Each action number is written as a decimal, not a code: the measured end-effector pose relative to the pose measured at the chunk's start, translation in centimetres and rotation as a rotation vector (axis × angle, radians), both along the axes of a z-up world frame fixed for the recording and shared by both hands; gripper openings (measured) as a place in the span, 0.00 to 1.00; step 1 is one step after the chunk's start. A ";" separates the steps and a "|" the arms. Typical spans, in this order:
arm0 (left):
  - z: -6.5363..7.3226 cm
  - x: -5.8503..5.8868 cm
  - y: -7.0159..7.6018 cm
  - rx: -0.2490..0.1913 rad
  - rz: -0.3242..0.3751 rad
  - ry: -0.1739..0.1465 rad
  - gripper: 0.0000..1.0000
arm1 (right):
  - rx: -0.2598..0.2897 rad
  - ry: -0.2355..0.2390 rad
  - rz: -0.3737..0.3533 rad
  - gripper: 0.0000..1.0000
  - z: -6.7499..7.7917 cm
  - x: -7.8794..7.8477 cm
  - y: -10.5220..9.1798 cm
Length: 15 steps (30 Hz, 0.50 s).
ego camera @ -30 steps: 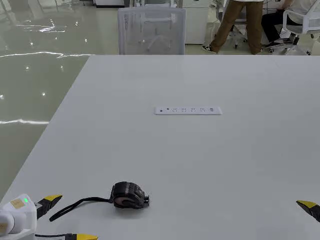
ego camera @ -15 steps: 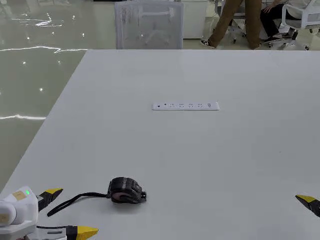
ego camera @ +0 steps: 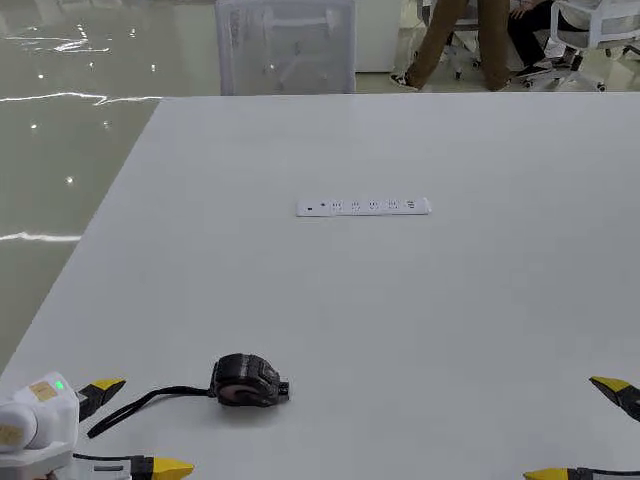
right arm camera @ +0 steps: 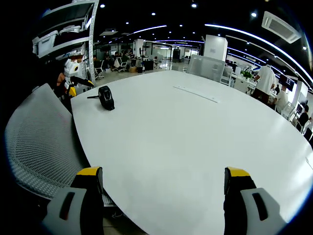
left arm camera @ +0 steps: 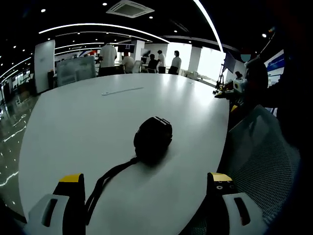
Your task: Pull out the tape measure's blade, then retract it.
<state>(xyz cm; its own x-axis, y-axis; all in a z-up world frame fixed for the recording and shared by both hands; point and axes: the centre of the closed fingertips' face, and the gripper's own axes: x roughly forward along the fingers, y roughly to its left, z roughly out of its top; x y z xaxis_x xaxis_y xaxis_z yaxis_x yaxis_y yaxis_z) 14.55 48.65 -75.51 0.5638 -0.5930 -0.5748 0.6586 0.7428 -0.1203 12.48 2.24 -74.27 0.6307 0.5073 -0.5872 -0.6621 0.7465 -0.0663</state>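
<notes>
Well, the big white table (ego camera: 400, 300) takes up most of what's in front of the person, bare nearly everywhere, with a mesh-backed chair (ego camera: 285, 45) pushed in at its far end. Both tools hang over the near edge. The left gripper (left arm camera: 145, 178) has its yellow-tipped jaws spread wide with nothing in them, and the right gripper (right arm camera: 163, 172) is just as wide and just as empty, well apart from it along the same edge. A white power strip (ego camera: 363, 206) lies flat mid-table, far from either one and not in anyone's way. The tape measure (ego camera: 247, 380), a dark rounded case, sits on the tabletop near the front left corner, blade fully wound in by the look of it, so nothing of the job has begun. It's just ahead of the left gripper, which makes me think that one is meant to pin the case while the other draws the blade. Its black strap (ego camera: 140, 408) trails back toward the left gripper and, in the left gripper view, runs down between the two jaws. To the right of the case the surface is open, plenty of run for a blade. The near edge is close behind it, though, so a careless nudge could send the case off the table.
</notes>
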 end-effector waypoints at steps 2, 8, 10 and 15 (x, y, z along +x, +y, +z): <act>0.5 0.5 -0.4 0.001 -0.008 -0.007 1.00 | 0.000 -0.014 0.000 1.00 0.6 0.2 0.0; 1.7 1.2 -1.6 0.057 -0.088 -0.027 1.00 | 0.006 -0.016 0.016 1.00 1.0 1.1 0.8; 1.9 1.6 -1.7 0.064 -0.106 -0.031 1.00 | 0.004 -0.019 0.032 1.00 1.1 1.3 1.2; 2.0 2.5 -2.9 0.113 -0.197 -0.033 1.00 | 0.015 -0.018 0.085 1.00 1.1 2.1 3.1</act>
<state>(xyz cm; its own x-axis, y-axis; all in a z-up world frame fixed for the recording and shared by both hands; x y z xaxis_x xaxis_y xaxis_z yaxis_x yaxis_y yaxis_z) 17.06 45.74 -73.50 0.4636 -0.6260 -0.6270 0.7943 0.6072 -0.0190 14.58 5.31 -73.18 0.5956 0.5684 -0.5676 -0.7219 0.6887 -0.0679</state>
